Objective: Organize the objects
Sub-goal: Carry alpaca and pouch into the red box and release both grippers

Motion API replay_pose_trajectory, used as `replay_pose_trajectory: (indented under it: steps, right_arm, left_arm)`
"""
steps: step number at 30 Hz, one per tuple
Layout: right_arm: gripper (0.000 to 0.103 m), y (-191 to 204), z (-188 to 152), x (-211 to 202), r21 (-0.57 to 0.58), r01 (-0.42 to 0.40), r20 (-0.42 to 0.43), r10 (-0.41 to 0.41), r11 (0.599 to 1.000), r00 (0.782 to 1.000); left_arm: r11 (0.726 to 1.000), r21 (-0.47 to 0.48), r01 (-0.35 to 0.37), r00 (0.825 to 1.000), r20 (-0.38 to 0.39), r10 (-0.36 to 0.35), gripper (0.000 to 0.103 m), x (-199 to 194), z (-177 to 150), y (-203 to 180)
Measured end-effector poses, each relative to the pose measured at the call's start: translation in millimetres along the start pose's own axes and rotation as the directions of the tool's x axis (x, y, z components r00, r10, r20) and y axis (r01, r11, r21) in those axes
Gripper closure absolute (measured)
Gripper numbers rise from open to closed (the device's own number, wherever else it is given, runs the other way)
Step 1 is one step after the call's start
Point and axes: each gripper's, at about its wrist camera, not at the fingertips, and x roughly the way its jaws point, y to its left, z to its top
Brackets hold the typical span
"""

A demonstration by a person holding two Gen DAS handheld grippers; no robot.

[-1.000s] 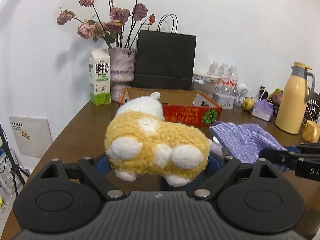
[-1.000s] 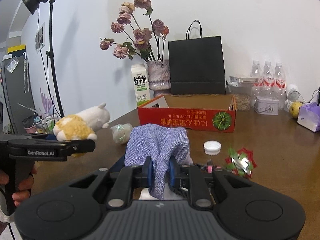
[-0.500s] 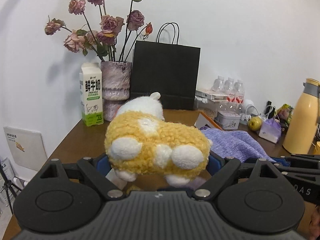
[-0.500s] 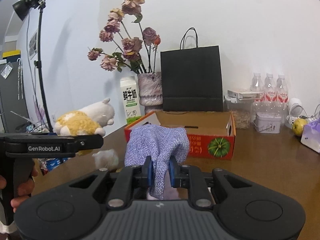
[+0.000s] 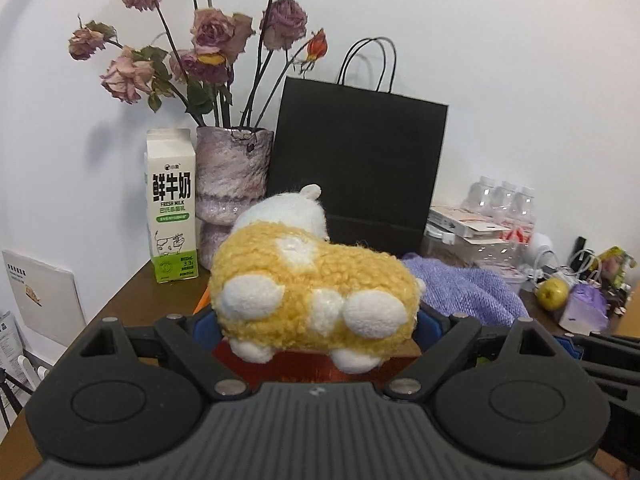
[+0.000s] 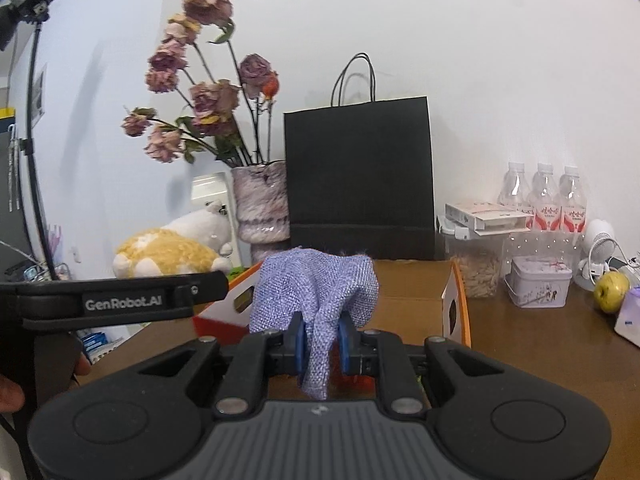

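Both my hands are carrying their loads forward, and the orange box (image 6: 456,300) is now sitting right under them, so I am about ready to drop things in. My left gripper (image 5: 316,320) is clamping one plush toy (image 5: 312,292) wide; my right gripper (image 6: 322,338) is pinching one purple cloth (image 6: 316,292) narrowly. Behind are one milk carton (image 5: 171,204), one vase (image 5: 230,184), one black bag (image 5: 356,164), probably three bottles (image 6: 544,196).

Right gripper (image 6: 321,340) clamped on a lavender woven cloth (image 6: 320,300), held above an orange cardboard box (image 6: 416,284). At left, the left gripper (image 6: 120,300) carries a yellow-and-white plush toy (image 6: 172,254). Behind: black paper bag (image 6: 360,176), vase of dried roses (image 6: 262,204).
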Motion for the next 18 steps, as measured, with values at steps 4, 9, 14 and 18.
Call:
replay_pose_trajectory:
  steps: [4,9,14,18]
  right_arm:
    - [0.087,-7,12,31,0.012,0.014,-0.009,-0.014,1.0,1.0]
    - [0.087,-8,21,67,0.007,0.044,-0.034,-0.043,0.999,0.998]
    - [0.087,-16,19,99,0.019,0.059,-0.073,-0.057,0.998,0.996]
    - [0.087,-25,18,111,0.049,0.066,-0.074,-0.062,0.997,0.995]
  left_arm:
    - [1.0,-0.008,-0.015,1.0,-0.028,0.014,0.012,33,11,-1]
    - [0.999,-0.013,-0.037,0.997,-0.069,0.036,0.011,75,21,0]
    - [0.999,-0.012,-0.042,0.993,-0.108,0.04,0.011,103,20,2]
    - [0.999,-0.014,-0.032,0.99,-0.138,0.03,0.011,118,18,3]
